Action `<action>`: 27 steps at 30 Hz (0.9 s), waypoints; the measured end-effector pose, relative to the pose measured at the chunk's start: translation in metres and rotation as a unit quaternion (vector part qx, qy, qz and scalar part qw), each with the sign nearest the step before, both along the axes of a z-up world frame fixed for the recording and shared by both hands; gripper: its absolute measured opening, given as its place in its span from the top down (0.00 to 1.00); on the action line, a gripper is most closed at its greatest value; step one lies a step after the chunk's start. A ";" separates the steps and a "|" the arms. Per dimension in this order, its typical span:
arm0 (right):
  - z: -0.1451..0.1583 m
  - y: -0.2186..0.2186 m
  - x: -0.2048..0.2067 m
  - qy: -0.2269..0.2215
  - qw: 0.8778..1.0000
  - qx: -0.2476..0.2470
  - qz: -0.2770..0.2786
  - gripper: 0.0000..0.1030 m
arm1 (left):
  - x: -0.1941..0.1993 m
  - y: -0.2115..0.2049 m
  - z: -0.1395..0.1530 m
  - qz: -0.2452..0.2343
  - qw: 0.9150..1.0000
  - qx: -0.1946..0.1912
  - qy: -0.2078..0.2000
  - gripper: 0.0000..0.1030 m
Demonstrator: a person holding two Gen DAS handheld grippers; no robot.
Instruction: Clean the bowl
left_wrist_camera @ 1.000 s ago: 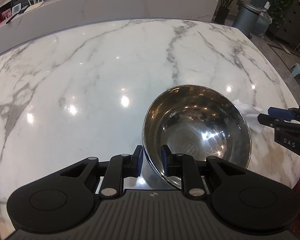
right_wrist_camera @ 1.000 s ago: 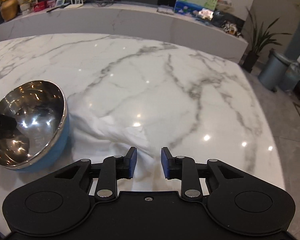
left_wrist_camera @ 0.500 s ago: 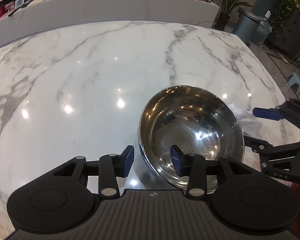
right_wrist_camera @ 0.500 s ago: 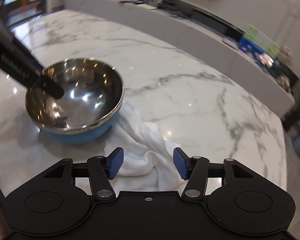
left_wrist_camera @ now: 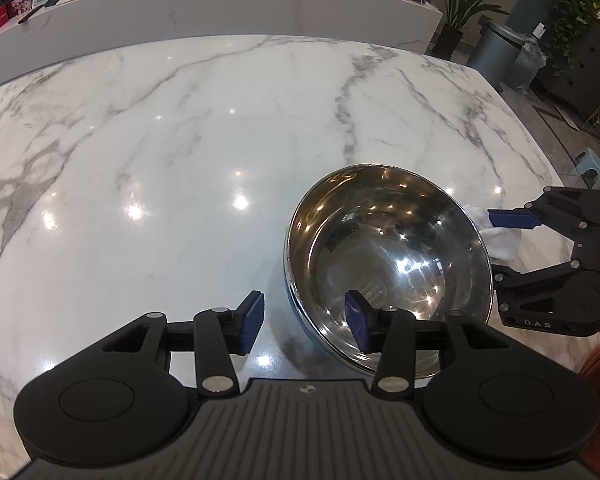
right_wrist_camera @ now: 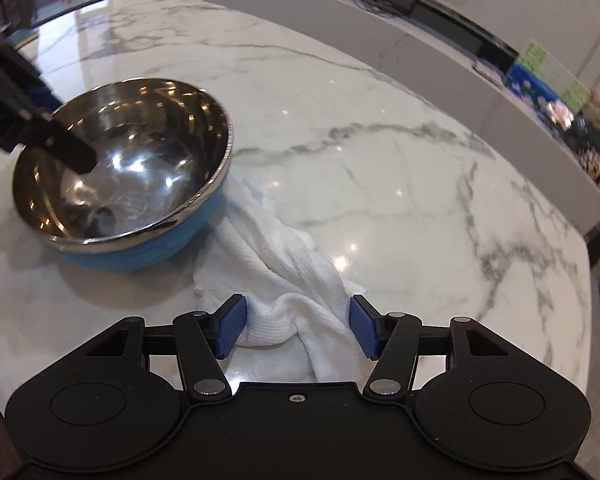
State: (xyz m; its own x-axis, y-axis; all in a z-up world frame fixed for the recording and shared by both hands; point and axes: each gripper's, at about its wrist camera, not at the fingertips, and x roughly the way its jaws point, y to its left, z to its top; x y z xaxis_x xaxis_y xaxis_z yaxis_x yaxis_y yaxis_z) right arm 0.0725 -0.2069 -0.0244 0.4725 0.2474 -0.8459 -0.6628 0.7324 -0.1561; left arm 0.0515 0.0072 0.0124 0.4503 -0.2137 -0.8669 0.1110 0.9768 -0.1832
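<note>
A steel bowl (left_wrist_camera: 388, 264) with a blue outside (right_wrist_camera: 120, 172) sits on the marble table (left_wrist_camera: 180, 140). My left gripper (left_wrist_camera: 304, 322) straddles its near rim, one pad inside and one outside; its jaws are opening and neither pad presses the rim. A crumpled white cloth (right_wrist_camera: 284, 264) lies against the bowl's right side. My right gripper (right_wrist_camera: 296, 330) stands open low over the cloth, with a fold between its blue pads. In the left wrist view that gripper (left_wrist_camera: 500, 248) shows beside the bowl, over the cloth (left_wrist_camera: 504, 236). One of the left fingers (right_wrist_camera: 72, 148) reaches into the bowl.
A long white counter (left_wrist_camera: 220, 4) with small items runs behind the table. A grey bin (left_wrist_camera: 500, 56), potted plants (left_wrist_camera: 460, 8) and a small stool (left_wrist_camera: 590, 164) stand on the floor past the table's right edge.
The left jaws opened from a shut grip on the bowl's rim. The right gripper rolled, opened wider and sank onto the cloth beside the bowl.
</note>
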 end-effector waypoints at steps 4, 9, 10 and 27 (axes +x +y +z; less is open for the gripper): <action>0.000 -0.002 0.002 0.022 0.998 0.016 -0.050 0.55 | 0.000 0.000 -0.002 0.002 1.000 -0.008 0.003 0.58; 0.002 0.006 -0.009 0.020 0.994 0.014 -0.111 0.75 | -0.001 0.002 -0.003 0.006 1.000 -0.011 0.005 0.58; 0.002 0.007 -0.011 0.018 0.992 0.017 -0.125 0.79 | -0.001 0.002 -0.004 0.007 1.000 -0.012 0.005 0.58; 0.020 0.033 -0.038 0.011 0.982 0.069 -0.176 0.83 | 0.000 -0.003 -0.006 -0.009 1.000 -0.019 0.007 0.63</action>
State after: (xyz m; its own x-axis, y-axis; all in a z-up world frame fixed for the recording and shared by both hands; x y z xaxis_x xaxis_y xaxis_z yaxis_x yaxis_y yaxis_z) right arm 0.0344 -0.1735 -0.0044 0.5318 0.1850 -0.8264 -0.3674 0.9296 -0.0283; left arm 0.0520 0.0037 0.0066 0.4336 -0.2540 -0.8646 0.1250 0.9671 -0.2214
